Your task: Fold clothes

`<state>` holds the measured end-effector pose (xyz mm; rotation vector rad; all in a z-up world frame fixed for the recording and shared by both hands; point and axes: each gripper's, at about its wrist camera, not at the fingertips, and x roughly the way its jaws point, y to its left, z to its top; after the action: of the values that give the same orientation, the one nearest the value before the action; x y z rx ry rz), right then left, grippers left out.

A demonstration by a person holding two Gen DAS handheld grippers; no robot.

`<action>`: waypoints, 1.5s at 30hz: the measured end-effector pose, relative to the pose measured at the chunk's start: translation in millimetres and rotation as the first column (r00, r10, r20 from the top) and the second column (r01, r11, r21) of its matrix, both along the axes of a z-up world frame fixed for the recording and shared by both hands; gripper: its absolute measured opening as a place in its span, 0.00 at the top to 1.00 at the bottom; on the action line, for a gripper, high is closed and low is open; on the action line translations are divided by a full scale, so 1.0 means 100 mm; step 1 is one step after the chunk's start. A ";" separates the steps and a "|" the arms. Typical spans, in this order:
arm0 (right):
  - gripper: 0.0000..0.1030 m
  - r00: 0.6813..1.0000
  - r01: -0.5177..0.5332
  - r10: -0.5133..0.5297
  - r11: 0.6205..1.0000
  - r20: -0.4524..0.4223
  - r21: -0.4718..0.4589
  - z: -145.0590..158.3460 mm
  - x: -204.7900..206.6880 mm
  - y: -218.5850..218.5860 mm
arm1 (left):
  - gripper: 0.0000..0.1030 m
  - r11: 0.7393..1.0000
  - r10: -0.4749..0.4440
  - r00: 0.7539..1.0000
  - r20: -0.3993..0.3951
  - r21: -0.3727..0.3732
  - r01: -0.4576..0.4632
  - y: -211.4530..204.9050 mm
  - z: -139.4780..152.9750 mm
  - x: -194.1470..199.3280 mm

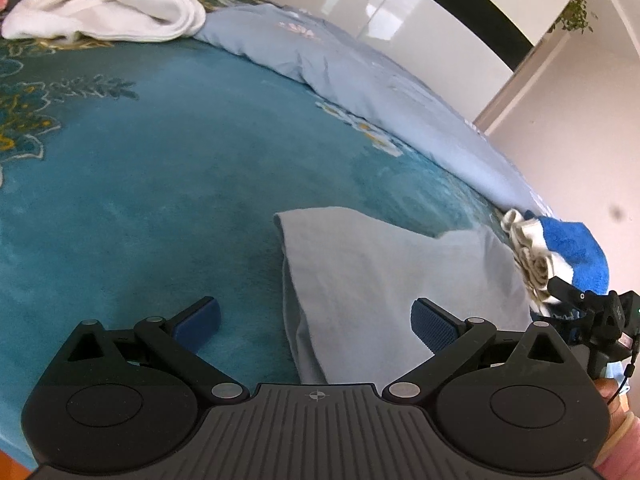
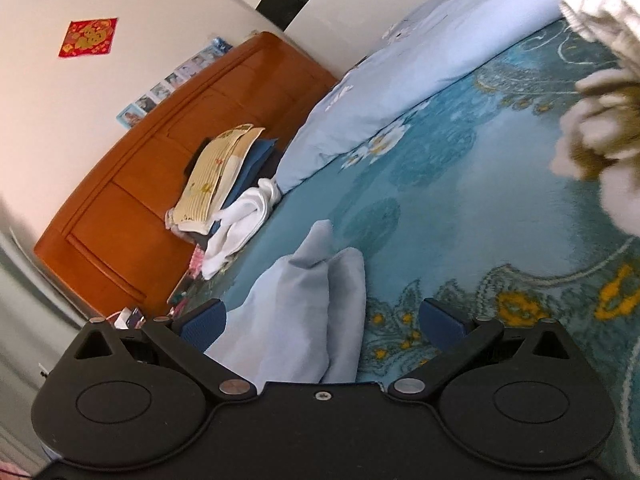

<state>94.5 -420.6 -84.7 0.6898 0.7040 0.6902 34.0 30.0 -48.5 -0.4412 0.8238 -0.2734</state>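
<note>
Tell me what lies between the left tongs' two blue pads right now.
In the left wrist view, the left tongs stand open: teal patterned bedspread on the left, and the edge of the pale blue folded garment on the right, ungripped.

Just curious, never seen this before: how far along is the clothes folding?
Early, it seems. The pale blue garment lies partly doubled over on the teal bedspread, in front of both open tongs, left and right; neither grips it. The white clothes and blue towel look unfolded.
</note>
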 end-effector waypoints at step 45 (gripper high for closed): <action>0.80 0.992 0.056 -0.043 0.993 -0.121 0.105 -0.01 0.05 0.35 | 0.76 0.924 -0.044 0.999 -0.003 -0.380 0.040 0.16 -0.17 0.20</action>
<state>99.3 -385.3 -86.0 0.8502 0.7595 0.6489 54.3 46.3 -65.9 -0.7905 0.7932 -0.4749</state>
